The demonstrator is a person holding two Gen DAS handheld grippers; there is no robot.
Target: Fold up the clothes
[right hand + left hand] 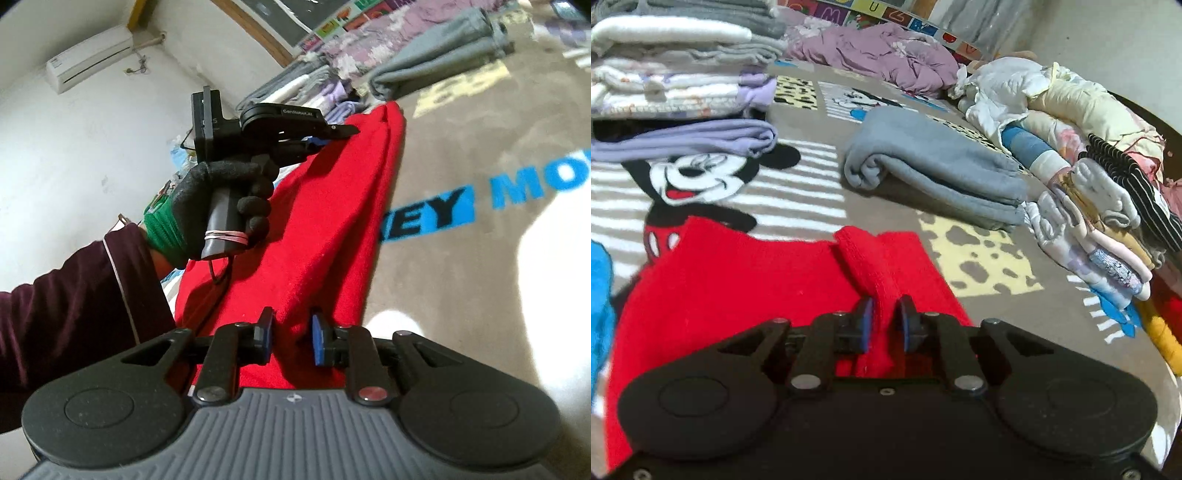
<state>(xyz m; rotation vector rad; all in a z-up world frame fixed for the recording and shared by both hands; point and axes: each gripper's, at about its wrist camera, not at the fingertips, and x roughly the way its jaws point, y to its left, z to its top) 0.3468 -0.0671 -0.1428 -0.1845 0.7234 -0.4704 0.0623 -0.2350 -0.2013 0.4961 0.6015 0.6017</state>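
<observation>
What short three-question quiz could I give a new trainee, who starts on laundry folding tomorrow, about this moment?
1. True or false: both grippers grip the red garment.
2. The folded grey fleece lies: A) on the red garment, B) apart from it on the blanket.
3. What covers the hand holding the left gripper?

Key: 1 true, the right gripper too; 2 B; 3 a dark glove with a green cuff.

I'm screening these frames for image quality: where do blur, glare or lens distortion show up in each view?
Left wrist view: the red garment and left gripper are sharp; the folded stacks at the far left blur and bend with the fisheye. Right wrist view: a blown-out white glare patch on the carpet, whose blue lettering smears.
</observation>
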